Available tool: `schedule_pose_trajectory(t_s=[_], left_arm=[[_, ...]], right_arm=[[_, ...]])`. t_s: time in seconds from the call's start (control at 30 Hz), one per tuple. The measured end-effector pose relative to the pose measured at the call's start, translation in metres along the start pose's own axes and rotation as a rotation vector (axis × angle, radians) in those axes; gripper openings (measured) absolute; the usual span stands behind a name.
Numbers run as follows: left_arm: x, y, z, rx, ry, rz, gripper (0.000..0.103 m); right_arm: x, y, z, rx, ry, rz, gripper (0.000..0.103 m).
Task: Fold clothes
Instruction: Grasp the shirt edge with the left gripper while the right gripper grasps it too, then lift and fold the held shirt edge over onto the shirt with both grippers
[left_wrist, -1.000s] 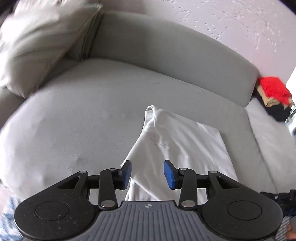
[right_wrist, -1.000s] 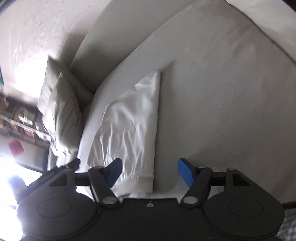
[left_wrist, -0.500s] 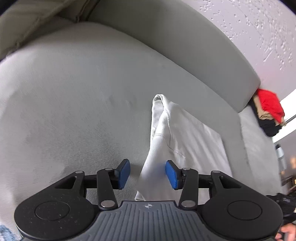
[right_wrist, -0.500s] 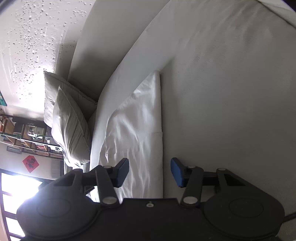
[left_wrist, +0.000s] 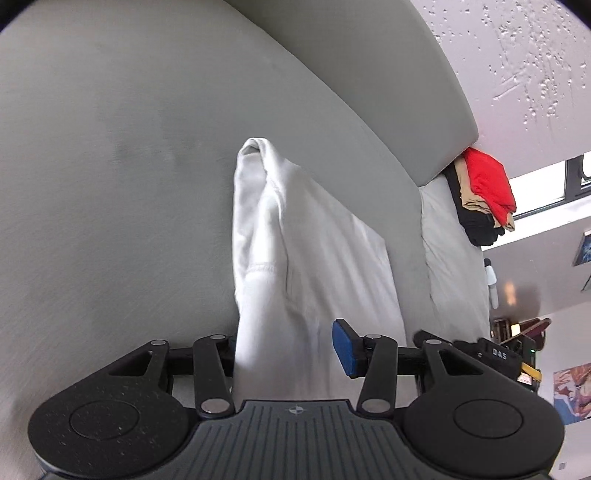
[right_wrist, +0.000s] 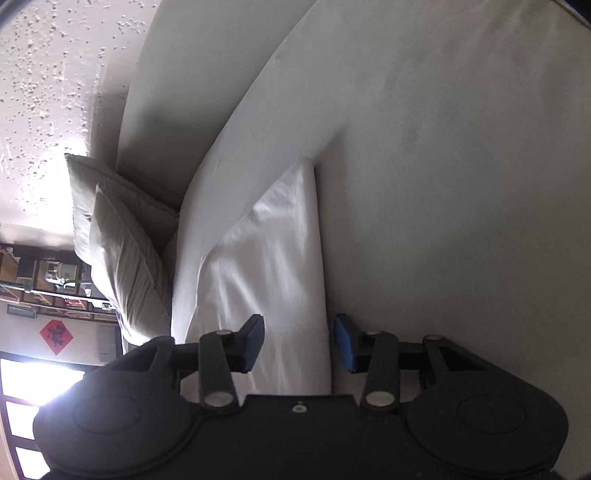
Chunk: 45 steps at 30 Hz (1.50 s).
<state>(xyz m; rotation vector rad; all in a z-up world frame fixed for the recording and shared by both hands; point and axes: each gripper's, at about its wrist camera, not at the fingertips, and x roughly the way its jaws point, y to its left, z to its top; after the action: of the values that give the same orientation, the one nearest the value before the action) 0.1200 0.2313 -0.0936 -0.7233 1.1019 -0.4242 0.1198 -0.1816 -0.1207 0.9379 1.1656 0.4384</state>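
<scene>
A folded white garment (left_wrist: 295, 258) lies on the grey sofa seat (left_wrist: 110, 166). My left gripper (left_wrist: 286, 350) is open and straddles its near left edge; the cloth hides the left pad, and the right blue pad (left_wrist: 341, 350) stands clear of it. In the right wrist view the same garment (right_wrist: 273, 258) lies flat, and my right gripper (right_wrist: 297, 341) is open with its jaws on either side of the garment's near right edge, apart from the cloth.
A grey sofa backrest (left_wrist: 369, 92) runs behind the garment. A stack of red, tan and black clothes (left_wrist: 484, 195) sits at the far right. Two beige pillows (right_wrist: 122, 243) lean in the sofa corner. Shelves and a bright window (right_wrist: 40, 380) lie beyond.
Both grippers have moved down and in toward the garment's near edges. The right gripper's jaws have narrowed around its edge. The garment has not moved.
</scene>
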Motion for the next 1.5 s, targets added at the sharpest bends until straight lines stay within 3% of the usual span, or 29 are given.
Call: schedule_pose_trajectory(t_s=[0.07, 0.13, 0.2, 0.27, 0.3, 0.4, 0.47, 0.57, 0.67, 0.87, 0.93, 1.0, 1.2, 1.3, 1.4, 1.5], left_arm=[[0.011, 0.001, 0.005, -0.017, 0.0, -0.002, 0.037], [0.018, 0.004, 0.008, -0.041, -0.001, 0.006, 0.024], [0.023, 0.003, 0.009, -0.057, -0.003, 0.004, 0.022], [0.024, -0.002, 0.007, -0.052, -0.01, 0.013, 0.019], [0.022, -0.01, 0.005, -0.034, -0.026, 0.041, 0.016], [0.013, -0.043, -0.006, 0.079, -0.087, 0.153, 0.01], [0.004, -0.08, -0.021, 0.212, -0.155, 0.237, 0.009], [-0.018, -0.14, -0.053, 0.402, -0.3, 0.293, 0.009], [-0.039, -0.197, -0.088, 0.546, -0.434, 0.279, 0.009], [-0.043, -0.303, -0.142, 0.726, -0.589, 0.141, 0.009], [-0.041, -0.335, -0.158, 0.776, -0.608, 0.057, 0.009], [-0.034, -0.367, -0.172, 0.813, -0.611, -0.031, 0.009], [0.016, -0.448, -0.201, 0.844, -0.489, -0.258, 0.009], [0.047, -0.474, -0.209, 0.825, -0.396, -0.34, 0.009], [0.094, -0.488, -0.199, 0.802, -0.311, -0.342, 0.009], [0.146, -0.485, -0.176, 0.705, -0.211, -0.329, 0.009]], right_arm=[[0.008, -0.001, 0.009, 0.011, -0.007, 0.004, 0.038], [0.017, 0.002, 0.013, -0.008, -0.004, 0.003, 0.033], [0.026, 0.004, 0.017, -0.028, -0.001, 0.003, 0.03], [0.03, 0.007, 0.017, -0.062, 0.006, -0.014, 0.019], [0.031, 0.01, 0.015, -0.088, 0.005, -0.035, 0.008], [0.023, 0.027, 0.001, -0.205, -0.059, -0.07, 0.006], [0.011, 0.046, -0.013, -0.299, -0.124, -0.081, 0.006], [-0.027, 0.073, -0.037, -0.404, -0.23, -0.053, 0.006], [-0.082, 0.09, -0.061, -0.484, -0.353, -0.015, 0.006], [-0.221, 0.087, -0.09, -0.487, -0.599, 0.04, 0.006], [-0.266, 0.081, -0.099, -0.482, -0.678, 0.03, 0.006], [-0.308, 0.074, -0.109, -0.479, -0.76, 0.001, 0.006], [-0.425, 0.05, -0.137, -0.458, -0.982, -0.114, 0.006], [-0.451, 0.03, -0.132, -0.415, -1.023, -0.178, 0.006], [-0.442, -0.005, -0.091, -0.348, -0.983, -0.25, 0.006], [-0.433, -0.04, -0.051, -0.281, -0.943, -0.321, 0.006]])
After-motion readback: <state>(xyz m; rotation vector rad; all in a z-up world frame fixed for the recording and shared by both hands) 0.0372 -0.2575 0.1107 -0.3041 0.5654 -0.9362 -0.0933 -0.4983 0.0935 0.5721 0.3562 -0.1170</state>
